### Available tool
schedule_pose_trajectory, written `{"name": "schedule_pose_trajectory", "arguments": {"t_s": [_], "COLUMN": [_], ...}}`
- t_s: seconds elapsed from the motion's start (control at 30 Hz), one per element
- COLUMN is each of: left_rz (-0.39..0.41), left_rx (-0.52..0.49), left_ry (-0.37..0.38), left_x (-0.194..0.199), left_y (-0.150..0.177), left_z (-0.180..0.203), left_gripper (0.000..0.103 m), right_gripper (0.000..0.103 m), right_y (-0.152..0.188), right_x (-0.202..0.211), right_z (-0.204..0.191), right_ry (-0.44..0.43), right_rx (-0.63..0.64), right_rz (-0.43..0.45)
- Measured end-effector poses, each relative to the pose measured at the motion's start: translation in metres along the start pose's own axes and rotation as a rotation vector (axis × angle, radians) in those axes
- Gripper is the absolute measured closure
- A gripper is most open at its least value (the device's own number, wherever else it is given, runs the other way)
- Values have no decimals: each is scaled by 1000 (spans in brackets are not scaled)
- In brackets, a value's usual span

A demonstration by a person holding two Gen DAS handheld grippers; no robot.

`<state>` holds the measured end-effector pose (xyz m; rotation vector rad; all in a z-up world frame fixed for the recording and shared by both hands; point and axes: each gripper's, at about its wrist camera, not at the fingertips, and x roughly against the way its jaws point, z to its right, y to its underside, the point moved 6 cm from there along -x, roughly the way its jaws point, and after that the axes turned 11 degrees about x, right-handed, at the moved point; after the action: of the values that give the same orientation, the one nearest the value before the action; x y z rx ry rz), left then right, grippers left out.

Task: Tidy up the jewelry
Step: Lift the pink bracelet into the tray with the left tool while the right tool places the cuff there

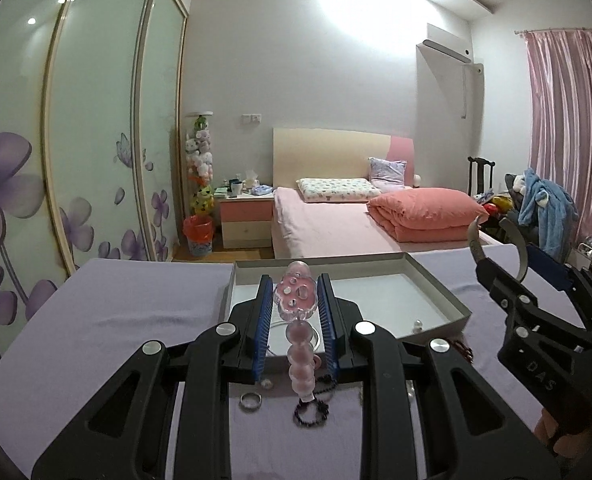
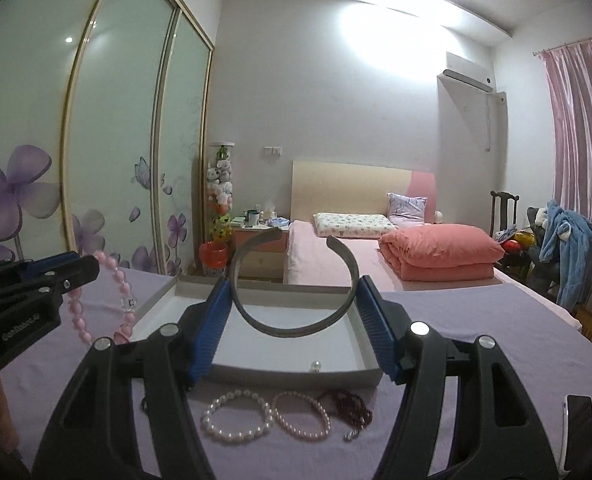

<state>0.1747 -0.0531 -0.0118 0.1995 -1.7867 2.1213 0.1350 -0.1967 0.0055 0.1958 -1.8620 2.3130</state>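
Pink bead bracelet (image 1: 298,336) | clamped in left gripper (image 1: 296,312) | right gripper (image 2: 294,308) clasps grey bangle (image 2: 292,280) | tray (image 2: 288,372) beneath, pearl bracelets (image 2: 236,420) nearby

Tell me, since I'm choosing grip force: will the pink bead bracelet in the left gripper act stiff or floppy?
Likely floppy: the pink bead bracelet dangles as a loose loop from the left gripper. Its round, glossy beads probably slip and roll easily.

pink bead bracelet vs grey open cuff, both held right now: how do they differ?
The pink bead bracelet is a closed string of round pink beads with a flower charm; the grey open cuff is one rigid band with a gap at the top. The left tool pinches the bracelet's charm; the right tool spans the cuff's sides. Both hang above the white tray.
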Motion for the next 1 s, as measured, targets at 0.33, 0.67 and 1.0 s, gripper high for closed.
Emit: {"name": "schedule_pose_trajectory", "arguments": {"t_s": [0.33, 0.67, 1.0], "left_rz": [-26, -66, -137], "left_rx": [12, 19, 29], "left_ry": [-12, -3, 14], "left_x": [-42, -73, -105], "left_y": [-8, -4, 3], "left_z": [-1, 2, 0], "left_gripper": [79, 79, 79], "right_gripper": [41, 41, 41], "right_y": [-2, 4, 29], "right_x": [-46, -95, -143], "right_z": [4, 13, 8], "right_ry": [2, -13, -88], "right_rx": [-15, -47, -77], "right_rz": [0, -63, -219]}}
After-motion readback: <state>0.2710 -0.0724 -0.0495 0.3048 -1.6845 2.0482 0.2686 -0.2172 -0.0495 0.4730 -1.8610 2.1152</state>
